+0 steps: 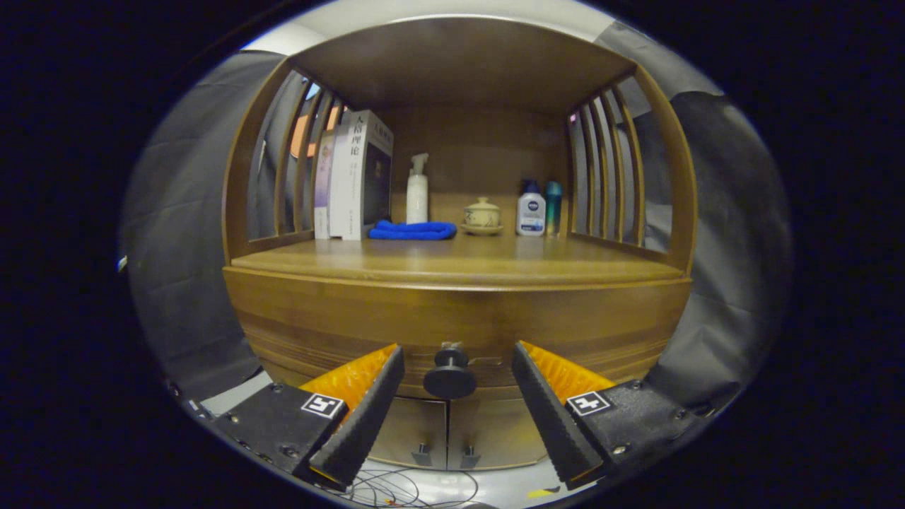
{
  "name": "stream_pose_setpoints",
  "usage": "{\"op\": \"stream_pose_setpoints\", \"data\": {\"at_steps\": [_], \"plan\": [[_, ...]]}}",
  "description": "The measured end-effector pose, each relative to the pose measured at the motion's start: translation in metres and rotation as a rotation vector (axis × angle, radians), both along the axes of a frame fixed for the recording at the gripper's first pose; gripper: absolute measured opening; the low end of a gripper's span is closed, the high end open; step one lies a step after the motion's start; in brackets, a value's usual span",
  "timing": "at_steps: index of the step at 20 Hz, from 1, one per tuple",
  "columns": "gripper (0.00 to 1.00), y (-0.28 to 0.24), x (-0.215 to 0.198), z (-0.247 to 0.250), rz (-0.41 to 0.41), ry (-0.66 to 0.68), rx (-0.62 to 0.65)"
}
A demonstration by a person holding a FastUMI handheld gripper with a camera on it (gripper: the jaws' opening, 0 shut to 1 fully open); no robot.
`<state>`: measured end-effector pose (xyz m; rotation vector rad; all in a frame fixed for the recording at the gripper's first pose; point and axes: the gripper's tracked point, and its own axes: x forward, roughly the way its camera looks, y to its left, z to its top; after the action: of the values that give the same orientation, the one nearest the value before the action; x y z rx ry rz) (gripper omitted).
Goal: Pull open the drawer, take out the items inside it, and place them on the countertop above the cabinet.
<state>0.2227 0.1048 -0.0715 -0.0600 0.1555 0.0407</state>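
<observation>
The gripper (452,360) is hovering with fingers apart, straddling the drawer (459,322) knob (450,376) without touching it; the drawer is sitting closed under the countertop (459,265). Closing off-centre risks the fingers slipping off the round knob. Along the countertop are standing books (353,177), a blue cloth (413,230), a pump bottle (417,191), a lidded cup (482,214) and two bottles (539,208)

Book spine: large Chinese characters run down the white book (359,173), standing on the countertop (452,265) well beyond the fingers, left of the pump bottle (417,189); smaller print too small to read
Lotion bottle: a dark round brand mark on the white bottle (530,210), beyond the right finger; wording too small to make out
Finger tags: square black-and-white marker on each finger (322,405), no words
</observation>
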Motion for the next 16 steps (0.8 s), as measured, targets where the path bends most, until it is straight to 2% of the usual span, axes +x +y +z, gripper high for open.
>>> {"op": "stream_pose_setpoints", "data": {"at_steps": [3,11,16], "plan": [[0.95,0.003,0.01,-0.013,-0.005,0.012,-0.027],[0.62,0.003,0.018,-0.019,-0.024,0.017,-0.023],[0.48,0.001,0.016,-0.02,-0.036,0.026,0.008]]}}
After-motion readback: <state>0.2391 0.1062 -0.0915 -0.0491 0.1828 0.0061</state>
